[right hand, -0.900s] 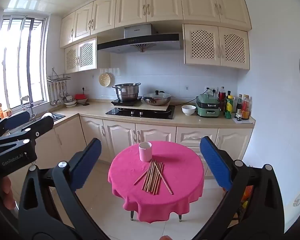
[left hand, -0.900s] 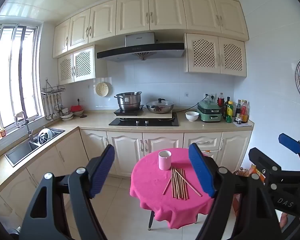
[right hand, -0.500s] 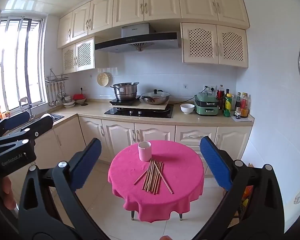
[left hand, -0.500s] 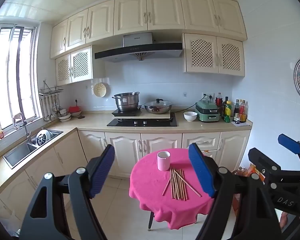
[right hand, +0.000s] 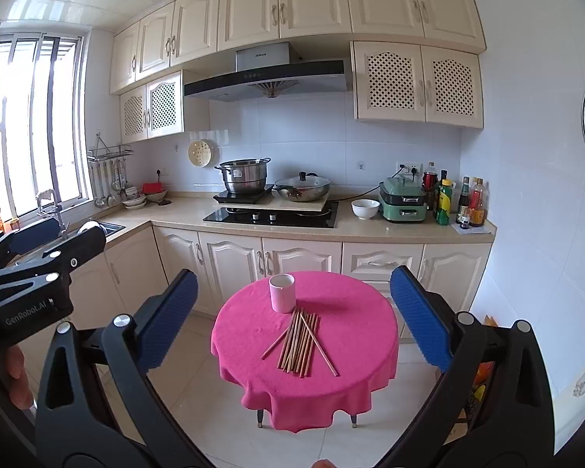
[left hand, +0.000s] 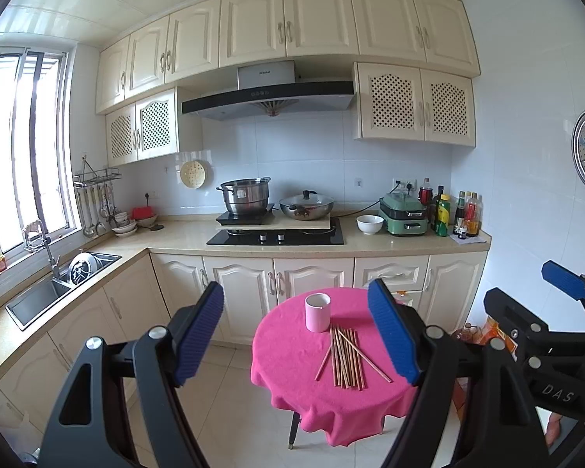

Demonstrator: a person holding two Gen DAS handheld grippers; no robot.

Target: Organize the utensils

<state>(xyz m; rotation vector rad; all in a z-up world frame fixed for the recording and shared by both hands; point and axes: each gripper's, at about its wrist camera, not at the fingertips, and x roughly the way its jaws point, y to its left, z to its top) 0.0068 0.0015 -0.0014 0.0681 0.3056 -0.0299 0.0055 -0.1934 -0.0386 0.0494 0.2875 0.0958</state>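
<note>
A small round table with a pink cloth (left hand: 292,355) (right hand: 351,335) stands on the kitchen floor ahead. On it a pink cup (left hand: 317,312) (right hand: 281,293) stands upright, with several wooden chopsticks (left hand: 345,357) (right hand: 298,341) lying loose just in front of it. My left gripper (left hand: 296,331) is open and empty, well short of the table. My right gripper (right hand: 294,321) is open and empty, also well back. Each gripper shows at the edge of the other's view (left hand: 546,312) (right hand: 39,253).
Cream cabinets and a counter (left hand: 175,236) run behind the table, with a stove (left hand: 277,236), a steel pot (left hand: 245,195), a wok (left hand: 306,204), a white bowl (left hand: 369,224) and bottles (left hand: 448,210). A sink (left hand: 43,296) is on the left. Tiled floor (right hand: 214,409) surrounds the table.
Both views have shifted slightly; the table and chopsticks sit in nearly the same place. Both grippers stay open.
</note>
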